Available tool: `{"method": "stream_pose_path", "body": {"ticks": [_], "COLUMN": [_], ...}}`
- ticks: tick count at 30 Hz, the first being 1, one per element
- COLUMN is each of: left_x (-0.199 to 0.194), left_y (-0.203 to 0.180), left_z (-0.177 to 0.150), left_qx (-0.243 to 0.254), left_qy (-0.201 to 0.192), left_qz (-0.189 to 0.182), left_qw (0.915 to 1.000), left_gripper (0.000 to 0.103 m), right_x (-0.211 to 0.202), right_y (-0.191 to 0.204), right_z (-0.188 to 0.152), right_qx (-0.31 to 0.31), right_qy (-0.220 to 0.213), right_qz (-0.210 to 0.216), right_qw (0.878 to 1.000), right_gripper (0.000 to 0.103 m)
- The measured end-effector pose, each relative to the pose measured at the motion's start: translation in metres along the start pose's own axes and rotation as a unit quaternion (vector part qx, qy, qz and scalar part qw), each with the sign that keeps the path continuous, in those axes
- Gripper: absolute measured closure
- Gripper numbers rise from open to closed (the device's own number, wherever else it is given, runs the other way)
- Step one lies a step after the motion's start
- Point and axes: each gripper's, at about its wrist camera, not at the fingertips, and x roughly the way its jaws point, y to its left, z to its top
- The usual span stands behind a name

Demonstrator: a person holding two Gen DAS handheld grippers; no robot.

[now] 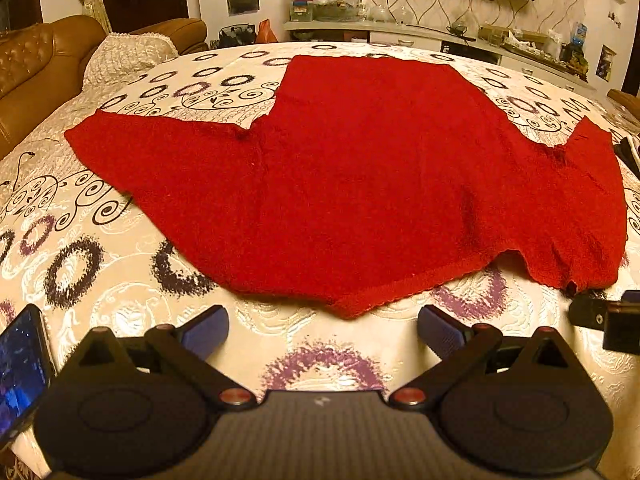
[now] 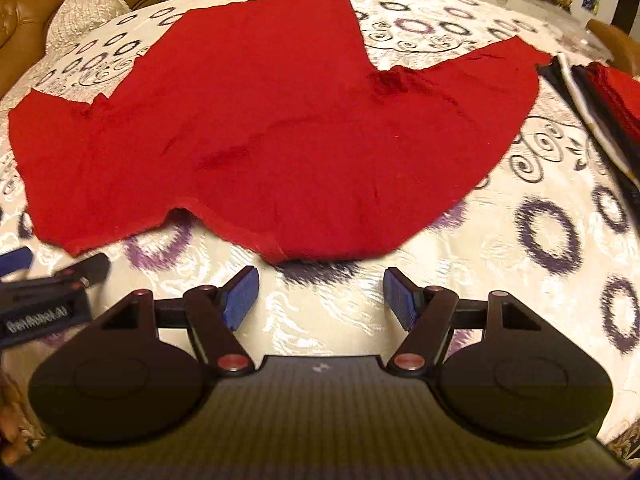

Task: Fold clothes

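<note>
Red sweater [image 1: 360,176] lies flat beyond both grippers' wide, empty jaws.

We see a fuzzy matt knit sweater [image 1: 360,168], shiny satin-like patterned bedcover [image 1: 304,336], glossy leather sofa [image 1: 36,64], matt black plastic grippers.

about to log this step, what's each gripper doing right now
left gripper: open, holding nothing, just short of the red sweater
right gripper: open, holding nothing

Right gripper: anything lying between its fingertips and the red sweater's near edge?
Nothing: only bare patterned cover between the right gripper and the red sweater, per the right wrist view.
</note>
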Motion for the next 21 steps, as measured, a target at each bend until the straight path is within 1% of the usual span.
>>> {"method": "stream_pose_path", "body": {"ticks": [4,6,8,10,12,15,18,21], "left_x": [0.003,0.007,0.011,0.015,0.019,0.027,0.032,0.033], "left_y": [0.002,0.004,0.005,0.006,0.006,0.007,0.008,0.009], "left_z": [0.0,0.002,0.005,0.008,0.011,0.019,0.02,0.02], "left_qx": [0.003,0.004,0.005,0.007,0.01,0.009,0.01,0.01], "left_qy": [-0.018,-0.029,-0.038,-0.047,-0.054,-0.056,-0.071,-0.074], "left_qz": [-0.002,-0.002,-0.003,-0.005,-0.007,-0.006,-0.007,-0.009], "left_qw": [0.9998,0.9996,0.9993,0.9989,0.9985,0.9984,0.9974,0.9972], "left_gripper": [0.0,0.0,0.0,0.0,0.0,0.0,0.0,0.0], "right_x": [-0.002,-0.001,0.0,0.002,0.002,0.002,0.002,-0.002], "right_y": [-0.002,-0.003,-0.006,-0.008,-0.008,-0.007,-0.007,-0.009], "right_z": [-0.006,-0.007,-0.008,-0.01,-0.011,-0.01,-0.01,-0.01], "right_qx": [-0.002,-0.001,0.003,0.004,0.003,0.002,0.003,0.011], "right_qy": [-0.014,-0.021,-0.027,-0.033,-0.036,-0.035,-0.034,-0.038], "right_qz": [0.0,-0.002,-0.004,-0.005,-0.005,-0.004,-0.003,0.003], "right_qw": [1.0,1.0,1.0,0.999,0.999,0.999,0.999,0.999], "right_gripper": [0.026,0.023,0.016,0.014,0.013,0.013,0.013,0.013]}}
